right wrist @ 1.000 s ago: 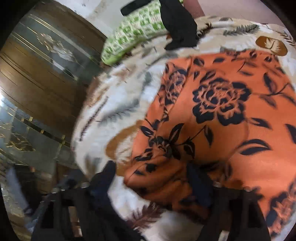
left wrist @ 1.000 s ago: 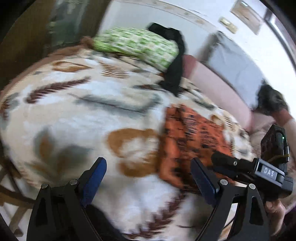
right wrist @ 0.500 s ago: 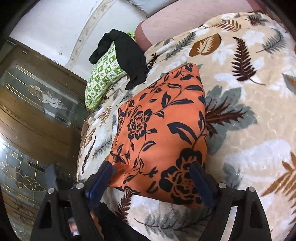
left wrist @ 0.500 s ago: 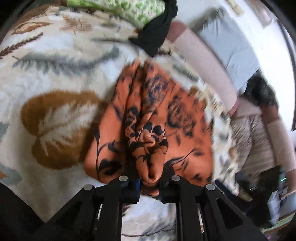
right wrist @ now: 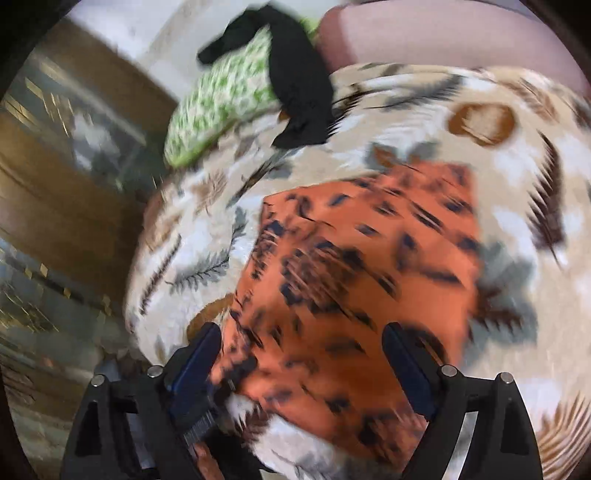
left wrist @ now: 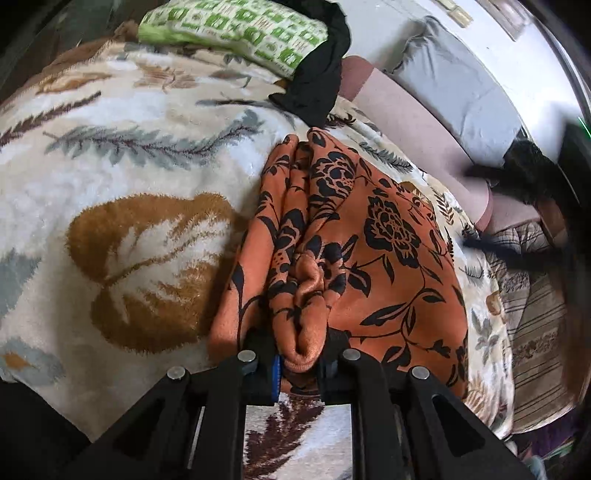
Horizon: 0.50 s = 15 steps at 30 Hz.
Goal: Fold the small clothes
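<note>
Right gripper (right wrist: 301, 363) now farther from bunched orange floral garment (left wrist: 354, 251).

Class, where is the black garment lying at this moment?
In the left wrist view, the black garment lies at upper centre, draped over the green-patterned pillow's right end, beyond the orange floral cloth.

Right wrist view smeared throughout by motion: print on the orange floral garment (right wrist: 354, 295) unreadable, green patterned pillow (right wrist: 221, 107) streaked. In the left wrist view, garment's near edge hidden between the left gripper (left wrist: 299, 363) jaws.
</note>
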### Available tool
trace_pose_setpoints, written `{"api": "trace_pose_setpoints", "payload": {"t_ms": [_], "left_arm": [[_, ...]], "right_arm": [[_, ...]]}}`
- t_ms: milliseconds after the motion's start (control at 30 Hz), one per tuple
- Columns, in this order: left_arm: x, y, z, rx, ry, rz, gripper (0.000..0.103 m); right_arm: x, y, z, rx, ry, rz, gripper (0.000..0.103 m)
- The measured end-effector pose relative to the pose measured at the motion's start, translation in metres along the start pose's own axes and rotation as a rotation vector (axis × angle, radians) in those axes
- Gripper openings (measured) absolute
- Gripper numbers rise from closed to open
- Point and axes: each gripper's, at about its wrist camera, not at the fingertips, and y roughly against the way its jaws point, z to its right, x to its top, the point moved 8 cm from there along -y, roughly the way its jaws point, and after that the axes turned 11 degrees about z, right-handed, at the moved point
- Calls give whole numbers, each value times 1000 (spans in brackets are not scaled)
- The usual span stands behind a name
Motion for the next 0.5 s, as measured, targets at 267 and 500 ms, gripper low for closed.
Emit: {"api": "trace_pose_setpoints", "payload": {"t_ms": [267, 500], "left_arm": [[-2, 6, 15, 35, -163, 85, 15], [-3, 8, 20, 32, -215, 108, 15]], "right_arm": [[15, -112, -46, -263, 137, -292, 91], [5, -134, -28, -424, 205, -396, 75]]}}
